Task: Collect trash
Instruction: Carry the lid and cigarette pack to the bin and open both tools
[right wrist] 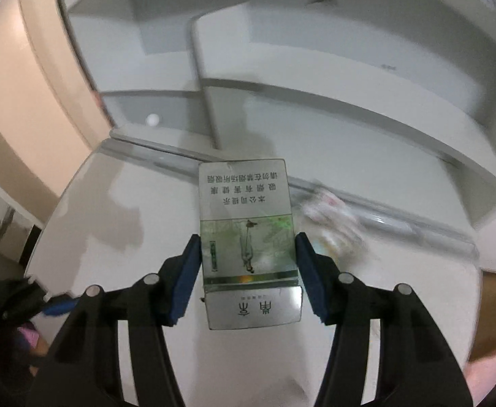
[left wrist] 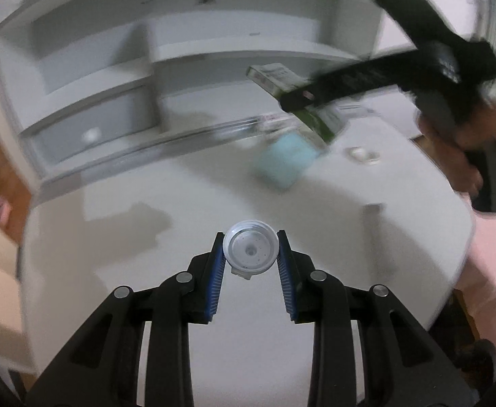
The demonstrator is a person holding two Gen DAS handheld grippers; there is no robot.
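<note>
Over the white table (left wrist: 315, 237): both grippers are held up above the surface, each carrying one piece of trash; no bin shows in either view.
Shelving unit (left wrist: 112, 51): white, behind the table, blurred.
Blue packet (left wrist: 283, 161): lies on the table beneath the right gripper, blurred, likely trash not yet collected.
Crumpled wrapper (right wrist: 332, 213): lies near the table's back edge, to the right of the held box, too blurred to identify.
Cigarette box (right wrist: 248, 237): clamped by its two narrow sides in the right gripper (right wrist: 248, 268), its long axis running forward along the fingers and sticking out well past the tips.
Small white dish (left wrist: 363, 154): sits on the table to the right of the blue packet; what it is cannot be told.
Bottle cap (left wrist: 250, 251): white, pinched at the tips of the left gripper (left wrist: 250, 254), its hollow side facing the camera.
Key relation: both claws are full, so by judgement a drop-off comes before any new pick; the right gripper hangs nearer the blue packet than the left.
</note>
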